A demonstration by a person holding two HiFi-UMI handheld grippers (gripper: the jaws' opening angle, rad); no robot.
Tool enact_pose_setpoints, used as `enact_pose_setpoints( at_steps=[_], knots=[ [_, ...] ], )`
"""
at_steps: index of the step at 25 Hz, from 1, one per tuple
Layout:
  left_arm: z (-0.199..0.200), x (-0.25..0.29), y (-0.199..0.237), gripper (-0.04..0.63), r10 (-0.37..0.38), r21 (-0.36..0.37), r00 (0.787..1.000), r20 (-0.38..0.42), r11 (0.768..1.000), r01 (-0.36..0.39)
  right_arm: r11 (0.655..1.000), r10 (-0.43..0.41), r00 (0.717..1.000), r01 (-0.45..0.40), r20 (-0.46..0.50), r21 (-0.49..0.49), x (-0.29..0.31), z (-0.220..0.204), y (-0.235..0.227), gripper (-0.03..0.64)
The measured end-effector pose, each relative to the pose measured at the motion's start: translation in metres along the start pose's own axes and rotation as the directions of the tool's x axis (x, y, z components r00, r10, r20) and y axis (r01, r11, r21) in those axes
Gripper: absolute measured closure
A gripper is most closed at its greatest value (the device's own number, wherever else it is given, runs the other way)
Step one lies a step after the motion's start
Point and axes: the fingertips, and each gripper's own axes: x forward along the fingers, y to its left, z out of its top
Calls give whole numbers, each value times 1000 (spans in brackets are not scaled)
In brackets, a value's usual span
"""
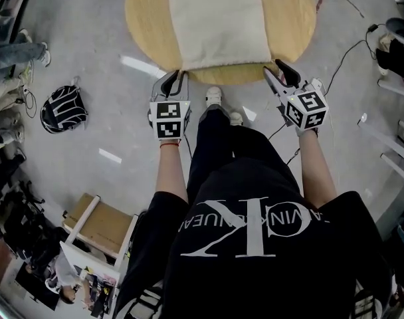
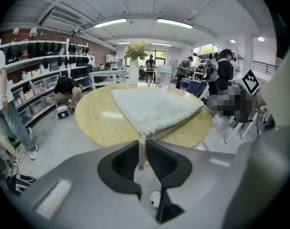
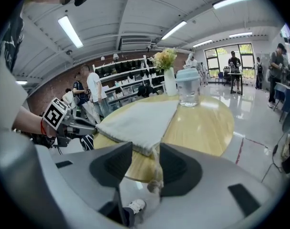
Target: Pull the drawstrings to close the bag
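Bag, a pale, coarse-woven cloth rectangle, lies flat on the round wooden worktop in front of you, its mouth edge turned toward you and reaching close to the near rim. A cord leaves each near corner and hangs past the rim. Your left gripper has its jaws drawn close together on the left drawstring, which runs straight down through the narrow slot between them and looks pinched there. Your right gripper is spread: the right drawstring hangs in the gap, lying just beside the right-hand jaw, with its end knot dangling below the pads, and it is not clamped. Judged from this, the task is at its start: one cord is taken, the other is lined up but ungripped, and the pull itself is not yet done. The mouth edge reads as straight and ungathered, with no puckering of the cloth, so the closing is all still ahead of you.
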Motion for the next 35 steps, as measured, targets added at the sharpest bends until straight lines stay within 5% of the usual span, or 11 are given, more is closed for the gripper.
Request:
enact_pose_setpoints(
  at_steps=[10,15,17,22,29,35],
  knots=[
    [0,-1,-3,561,5,15,1000,-2,1000,-5,975,-64,982,25,-175,-219,9,-17,-21,463],
    [-2,3,2,561,17,-9,1000,4,1000,-17,974,-36,977,-13,-212,-227,19,-20,-20,476],
    [0,2,3,563,20,-17,1000,5,1000,-20,974,-35,976,-15,-215,-225,18,-18,-18,545],
    [5,-3,-2,569,42,-24,999,5,999,-42,977,-44,974,-5,-221,-214,9,-17,-16,594],
    [1,-9,-5,572,119,42,993,10,992,-120,874,-175,967,65,-188,-482,-3,-1,-18,595],
    [25,-23,8,572,167,41,983,78,984,-171,842,-193,976,112,-100,-528,-6,30,-13,595]
  ],
)
